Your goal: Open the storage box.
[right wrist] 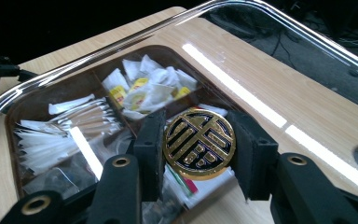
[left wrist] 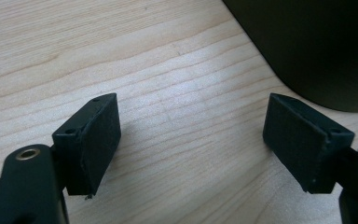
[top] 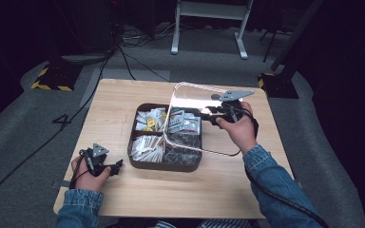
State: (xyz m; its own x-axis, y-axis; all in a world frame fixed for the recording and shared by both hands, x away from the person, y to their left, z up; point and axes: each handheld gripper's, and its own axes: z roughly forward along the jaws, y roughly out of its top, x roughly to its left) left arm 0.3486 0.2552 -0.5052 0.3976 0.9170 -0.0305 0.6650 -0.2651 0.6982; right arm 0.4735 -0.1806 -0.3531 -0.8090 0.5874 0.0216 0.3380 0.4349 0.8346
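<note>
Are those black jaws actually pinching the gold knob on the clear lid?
Touching. In the right gripper view, the right gripper has a pad pressed against each side of the gold knob, with no gap; the clear lid hangs tilted above the tray.

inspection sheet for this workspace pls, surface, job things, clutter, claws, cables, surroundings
surface: wooden table, bare around the tray
job's things: clear lid lifted and tilted over the dark four-part tray of sachets; lid's gold knob gripped
clutter: nothing seen
grippers: right claw shut on knob; left claw open, low over the table beside the tray
cables: black cable along right sleeve; more on the floor
surroundings: grey carpet, white stand
</note>
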